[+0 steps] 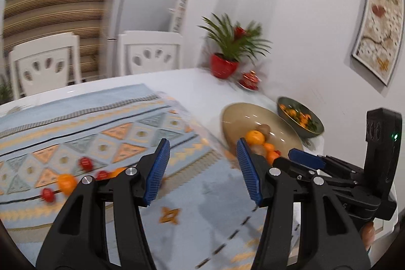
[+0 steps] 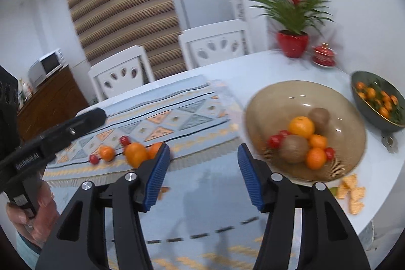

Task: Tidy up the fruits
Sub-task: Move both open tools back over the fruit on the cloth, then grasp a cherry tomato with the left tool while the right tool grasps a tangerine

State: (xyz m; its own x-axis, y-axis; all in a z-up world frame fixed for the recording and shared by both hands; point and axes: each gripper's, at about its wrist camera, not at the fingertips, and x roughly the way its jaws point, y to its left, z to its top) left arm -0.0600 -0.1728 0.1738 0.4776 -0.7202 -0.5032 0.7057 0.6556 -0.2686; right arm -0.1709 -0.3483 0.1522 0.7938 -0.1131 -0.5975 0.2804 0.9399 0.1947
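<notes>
Both claws spread, empty: left gripper [image 1: 202,168], right gripper [image 2: 203,172]. Loose oranges [image 2: 136,154], cherry tomatoes [image 2: 94,159] left on runner [image 2: 177,105], likely bound for amber bowl [image 2: 260,103] right.

Bright, even indoor light; motion blur smears both views, with fisheye bending and dark vignetted corners.

Both wrist views low over tablecloth [image 1: 101,133].

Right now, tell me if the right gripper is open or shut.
Open. The right gripper has its blue pads spread wide apart with nothing between them, above the cloth.
</notes>
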